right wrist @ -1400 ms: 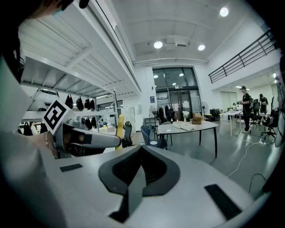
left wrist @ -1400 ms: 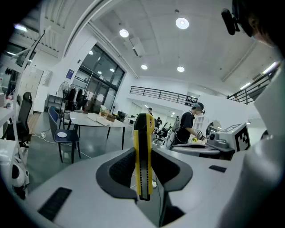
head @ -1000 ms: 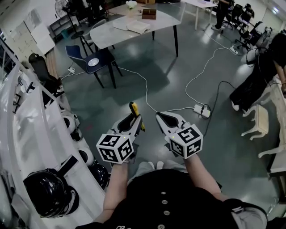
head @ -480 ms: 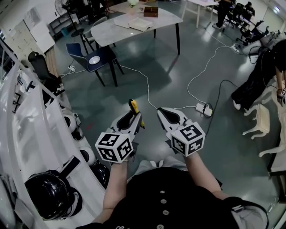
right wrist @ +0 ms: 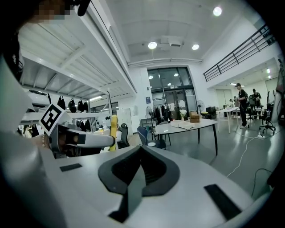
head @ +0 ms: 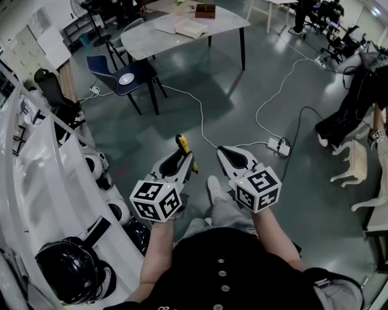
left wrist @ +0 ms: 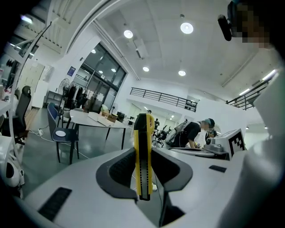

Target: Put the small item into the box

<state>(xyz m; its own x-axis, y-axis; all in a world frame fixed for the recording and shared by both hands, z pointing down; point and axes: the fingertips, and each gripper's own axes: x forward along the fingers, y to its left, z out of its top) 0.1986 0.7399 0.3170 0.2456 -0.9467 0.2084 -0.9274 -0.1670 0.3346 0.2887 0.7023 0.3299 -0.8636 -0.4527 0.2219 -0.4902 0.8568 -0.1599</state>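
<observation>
The left tool (head: 183, 158) is clamped on a yellow-and-black cutter (head: 181, 145). The cutter stands on edge between the jaws and sticks out past their tips. Just beside it, the right tool (head: 228, 154) has its jaws pressed together with nothing in them. Both tools point out over the grey floor (head: 200, 79). Well ahead of them stands the desk (head: 145, 41), with the brown box (head: 205, 10) on its far side, near an open book (head: 182, 25).
</observation>
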